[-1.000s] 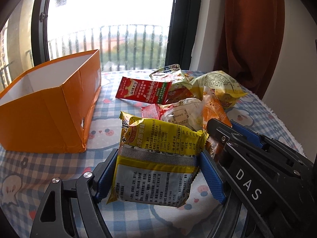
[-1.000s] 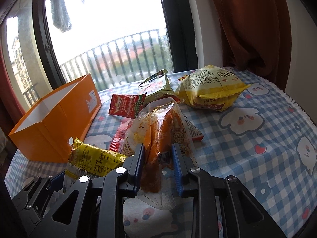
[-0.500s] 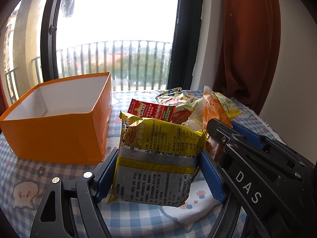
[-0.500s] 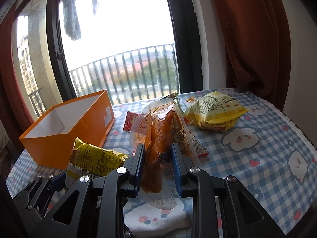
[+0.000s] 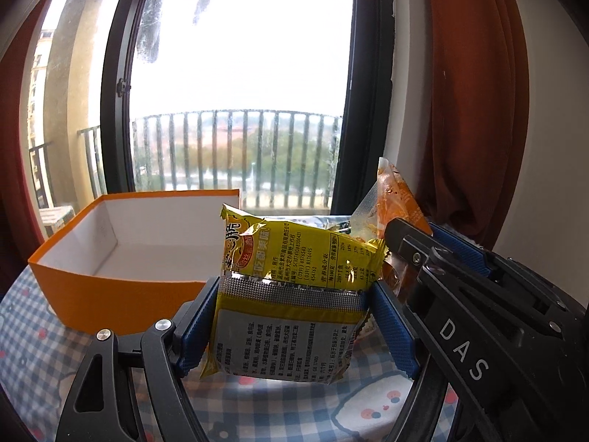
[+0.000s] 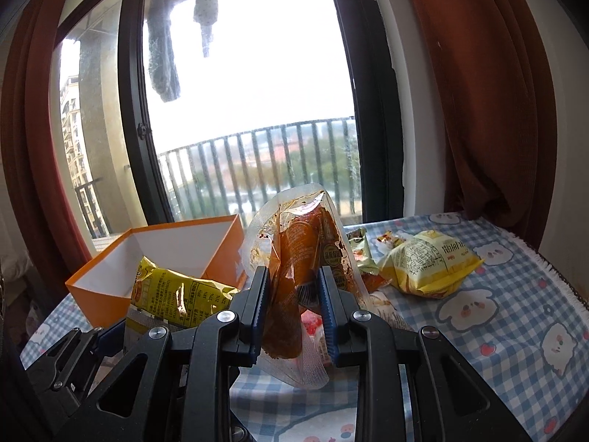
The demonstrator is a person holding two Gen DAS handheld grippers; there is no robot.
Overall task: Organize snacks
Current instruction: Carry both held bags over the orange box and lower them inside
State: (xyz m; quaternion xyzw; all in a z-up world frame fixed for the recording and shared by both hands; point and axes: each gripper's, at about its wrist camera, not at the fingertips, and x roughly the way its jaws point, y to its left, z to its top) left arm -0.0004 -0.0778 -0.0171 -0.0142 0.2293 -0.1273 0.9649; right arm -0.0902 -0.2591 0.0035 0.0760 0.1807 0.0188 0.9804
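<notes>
My left gripper (image 5: 294, 287) is shut on a yellow snack packet (image 5: 294, 269) and holds it above the table, in front of the open orange box (image 5: 110, 276). My right gripper (image 6: 294, 294) is shut on a clear pouch of orange-brown snack (image 6: 302, 254), also lifted. The pouch shows in the left wrist view (image 5: 394, 199) beside the right gripper's body. The yellow packet (image 6: 176, 291) and the orange box (image 6: 165, 254) show at the left of the right wrist view. The box is empty inside.
A puffy yellow bag (image 6: 427, 261), a greenish packet (image 6: 362, 254) and small red packets (image 6: 313, 331) lie on the blue checked tablecloth (image 6: 497, 316). A window and railing stand behind the table. A red-brown curtain (image 6: 489, 92) hangs at the right.
Both grippers have risen with their packets. The view has tilted up, so the table pile has dropped out of the left view and the box's inside shows more.
</notes>
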